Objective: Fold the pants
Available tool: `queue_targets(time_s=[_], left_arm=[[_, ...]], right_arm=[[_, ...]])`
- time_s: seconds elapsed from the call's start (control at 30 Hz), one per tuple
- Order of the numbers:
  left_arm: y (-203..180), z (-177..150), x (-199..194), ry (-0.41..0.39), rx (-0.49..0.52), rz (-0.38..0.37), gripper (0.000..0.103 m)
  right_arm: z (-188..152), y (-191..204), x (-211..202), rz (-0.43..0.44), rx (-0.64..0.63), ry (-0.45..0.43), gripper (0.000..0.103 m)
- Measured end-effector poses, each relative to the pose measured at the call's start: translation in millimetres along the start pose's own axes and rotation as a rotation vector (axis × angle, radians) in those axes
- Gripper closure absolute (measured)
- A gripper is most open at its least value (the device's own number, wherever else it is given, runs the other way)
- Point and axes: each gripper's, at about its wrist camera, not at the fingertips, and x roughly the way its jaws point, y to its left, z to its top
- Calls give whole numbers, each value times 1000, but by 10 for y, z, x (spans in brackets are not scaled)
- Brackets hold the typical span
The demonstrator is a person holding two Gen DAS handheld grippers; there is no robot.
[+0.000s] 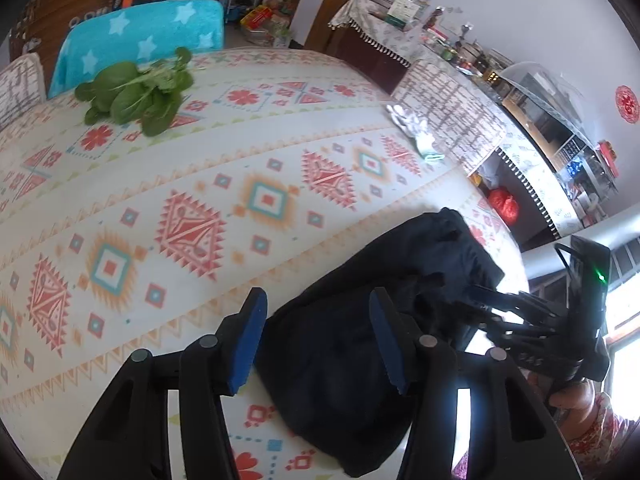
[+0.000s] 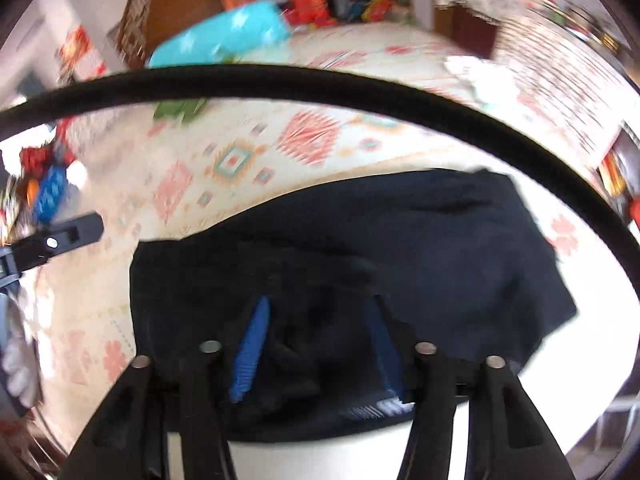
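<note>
The dark navy pants [image 1: 360,340] lie bunched and partly folded on the patterned tablecloth [image 1: 200,208]. My left gripper [image 1: 318,300] is open above their left edge, its blue pads empty. The right gripper [image 1: 488,304] shows at the pants' right side in the left wrist view. In the blurred right wrist view the pants [image 2: 400,248] fill the middle, and my right gripper [image 2: 318,304] is open just over the near fold, touching or almost touching the cloth. The left gripper's finger [image 2: 60,240] shows at the left.
A bunch of green leafy vegetables [image 1: 140,92] lies at the far left of the table. A crumpled white cloth [image 1: 416,128] sits at the far right edge. A turquoise star blanket [image 1: 140,40] hangs behind. A black cable [image 2: 320,84] arcs across the right wrist view.
</note>
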Motion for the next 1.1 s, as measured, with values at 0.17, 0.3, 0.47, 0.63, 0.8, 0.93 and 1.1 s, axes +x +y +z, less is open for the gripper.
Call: queue_targets(time_s=[0.17,0.3,0.47,0.63,0.8,0.93,1.1], left_arm=[[-413,201,235,25,50,-17,49],[-887,348,495,51,121,-14,49],[-1462,575,1060,100,167,-51,47],[-1851,781,1768,168,159,-62,47],[-2059,927,2197,210,156,-58,47],[-2152,935,2454,260,154,-53,47],[-2213,914,2573,281,169,-12,47]], right_arm=[[-255,-643,-435,-69,140,-47,39],[-272,-1263,-439,-71,241,-45,34],[-288,-1698,-351,8,293,-39,33],[-102,-1794,-133,125,251,-6,31],[45,-1829,45,177,184,17,31],[110,-1883,89,228,172,5,25],[94,-1751,128,266,115,-20,18]])
